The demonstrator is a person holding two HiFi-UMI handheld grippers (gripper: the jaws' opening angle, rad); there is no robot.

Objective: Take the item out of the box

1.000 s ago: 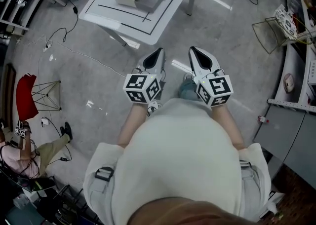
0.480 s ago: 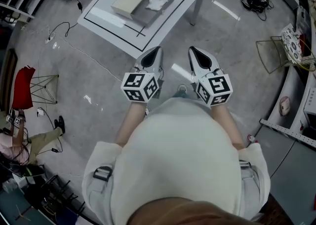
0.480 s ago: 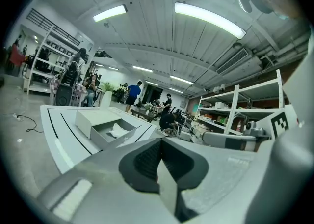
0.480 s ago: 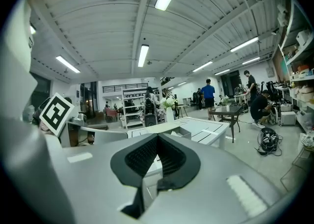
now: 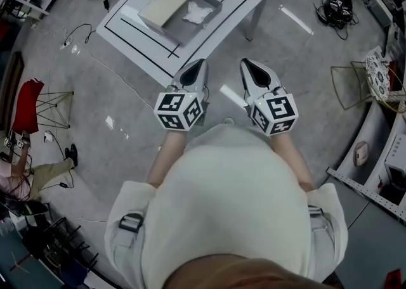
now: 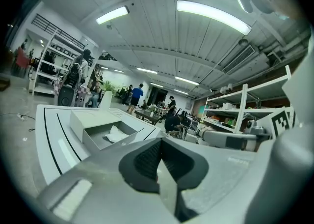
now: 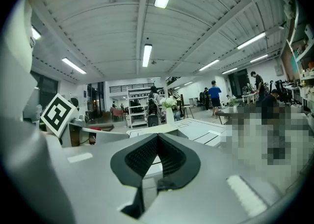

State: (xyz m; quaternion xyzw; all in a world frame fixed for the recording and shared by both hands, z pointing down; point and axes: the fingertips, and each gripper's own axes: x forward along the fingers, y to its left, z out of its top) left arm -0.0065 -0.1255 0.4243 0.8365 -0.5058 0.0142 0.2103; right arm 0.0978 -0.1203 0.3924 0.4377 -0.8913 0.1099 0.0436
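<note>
Table (image 5: 241, 2) and box (image 5: 183, 30) sit nearer in the head view than a second ago; both grippers have come up to the table's near corner.

Table top is white and smooth, marked with black rectangular lines. Box is grey, shallow, open and rectangular, with a flat beige lid (image 5: 168, 2) against its side. Item (image 5: 198, 11) is white and crumpled, lying inside the box.

Left gripper (image 5: 195, 69) and right gripper (image 5: 252, 69) have pale hard shells and ribbed dark pads pressed together, nothing between them.

Head view alone shows the glossy grey floor (image 5: 304, 66). Left gripper view alone shows the box walls side-on. Right gripper view shows only the lined table top.
</note>
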